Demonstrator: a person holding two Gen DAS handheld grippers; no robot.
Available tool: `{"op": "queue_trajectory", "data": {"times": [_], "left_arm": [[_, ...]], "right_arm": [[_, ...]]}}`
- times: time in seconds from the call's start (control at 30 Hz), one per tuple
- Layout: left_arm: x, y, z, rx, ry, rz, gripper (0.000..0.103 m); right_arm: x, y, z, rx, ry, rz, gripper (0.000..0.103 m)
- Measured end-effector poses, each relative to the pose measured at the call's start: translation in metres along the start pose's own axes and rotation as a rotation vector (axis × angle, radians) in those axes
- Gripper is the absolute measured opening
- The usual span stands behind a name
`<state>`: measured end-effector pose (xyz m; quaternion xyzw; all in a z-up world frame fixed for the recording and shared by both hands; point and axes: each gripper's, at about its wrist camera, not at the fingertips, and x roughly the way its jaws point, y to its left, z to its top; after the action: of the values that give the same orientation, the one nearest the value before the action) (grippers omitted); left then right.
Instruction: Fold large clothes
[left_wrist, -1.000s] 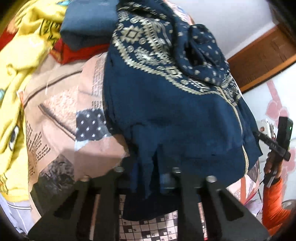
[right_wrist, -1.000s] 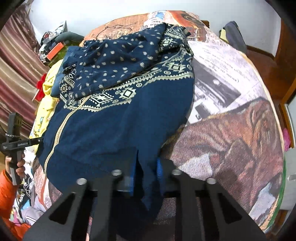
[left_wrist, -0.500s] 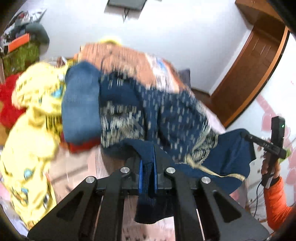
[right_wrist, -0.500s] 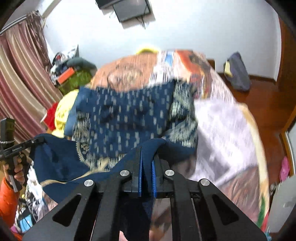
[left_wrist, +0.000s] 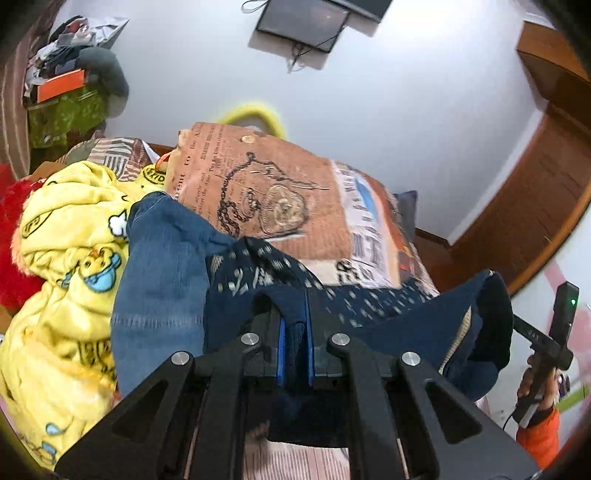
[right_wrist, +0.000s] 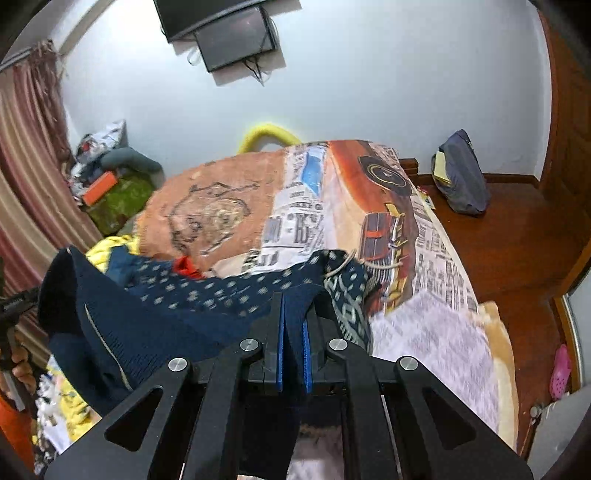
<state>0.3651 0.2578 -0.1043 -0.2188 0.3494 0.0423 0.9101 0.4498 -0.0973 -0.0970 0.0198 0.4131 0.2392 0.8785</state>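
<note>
A large navy garment with pale dots and a patterned border (left_wrist: 417, 328) hangs lifted between my two grippers over the bed. My left gripper (left_wrist: 294, 325) is shut on one folded edge of it. My right gripper (right_wrist: 293, 325) is shut on another edge (right_wrist: 177, 314). The cloth sags in a band between them, and its far part still trails on the bedspread (right_wrist: 343, 277). The right gripper's handle and the hand on it show at the right of the left wrist view (left_wrist: 546, 350).
The bed has a newspaper-print spread (right_wrist: 436, 332). On its left side lie a yellow cartoon-print garment (left_wrist: 62, 280), folded blue jeans (left_wrist: 162, 280) and something red (left_wrist: 11, 258). A dark bag (right_wrist: 461, 177) sits on the wooden floor at right. A screen (right_wrist: 229, 33) hangs on the wall.
Both grippers have risen and tilted up with the garment's edge in them. Most of the garment has come off the bed and now hangs between them.
</note>
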Motion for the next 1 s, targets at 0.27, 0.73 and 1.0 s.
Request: {"op": "queue_trajectory", "data": {"times": [0.27, 0.73, 1.0], "left_arm": [[0.099, 0.027, 0.014, -0.025, 0.112, 0.122, 0.008], [0.129, 0.029, -0.004, 0.103, 0.208, 0.195, 0.014], [0.049, -0.018, -0.007, 0.290, 0.050, 0.182, 0.055]], "right_arm": [[0.090, -0.040, 0.010, 0.102, 0.124, -0.020, 0.007], [0.076, -0.062, -0.002, 0.045, 0.085, -0.120, 0.039], [0.023, -0.051, -0.027, -0.027, 0.087, -0.056, 0.039]]}}
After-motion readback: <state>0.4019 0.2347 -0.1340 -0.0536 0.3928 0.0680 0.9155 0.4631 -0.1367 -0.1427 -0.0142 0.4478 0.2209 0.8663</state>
